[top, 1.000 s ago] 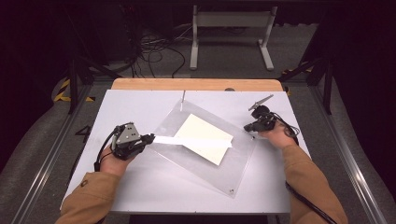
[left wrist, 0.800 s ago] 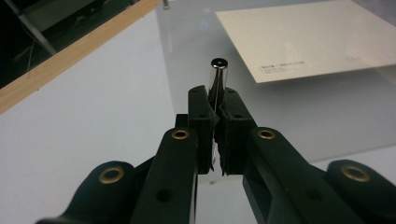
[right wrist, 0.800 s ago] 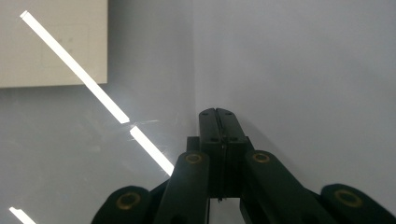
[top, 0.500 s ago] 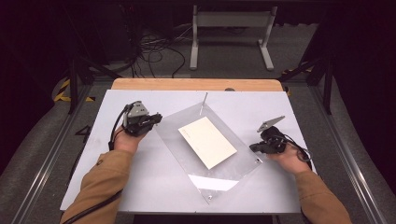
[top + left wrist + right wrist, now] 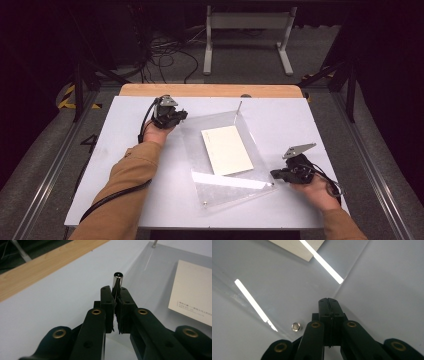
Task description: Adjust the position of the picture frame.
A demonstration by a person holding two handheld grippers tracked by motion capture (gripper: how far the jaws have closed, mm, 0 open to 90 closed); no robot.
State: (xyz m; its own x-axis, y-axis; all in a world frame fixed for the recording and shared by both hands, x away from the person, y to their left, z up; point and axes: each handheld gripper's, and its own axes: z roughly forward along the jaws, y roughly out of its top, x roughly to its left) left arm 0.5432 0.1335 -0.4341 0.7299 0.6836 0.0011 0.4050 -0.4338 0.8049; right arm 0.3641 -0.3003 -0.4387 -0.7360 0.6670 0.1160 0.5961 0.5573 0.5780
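A clear acrylic panel (image 5: pixel 220 185) lies on the white table, and a cream card (image 5: pixel 227 149) shows within its outline. My left gripper (image 5: pixel 182 114) is shut on the panel's far-left corner. In the left gripper view a chrome post (image 5: pixel 117 281) stands right at the tips of that gripper (image 5: pixel 116 293). My right gripper (image 5: pixel 275 174) is shut on the panel's near-right corner, and in the right gripper view the panel's edges meet at its tips (image 5: pixel 329 300). A small screw head (image 5: pixel 296 326) sits in the panel beside those jaws.
The white table (image 5: pixel 125 165) ends in a wooden strip (image 5: pixel 210 90) at the far side. A thin post (image 5: pixel 239 106) rises at the panel's far corner. Beyond the table are floor cables (image 5: pixel 165 55) and a metal stand (image 5: pixel 247 35).
The panel has turned clockwise on the table with both grippers on it. The left gripper went away from me and to the right; the right gripper came nearer to me.
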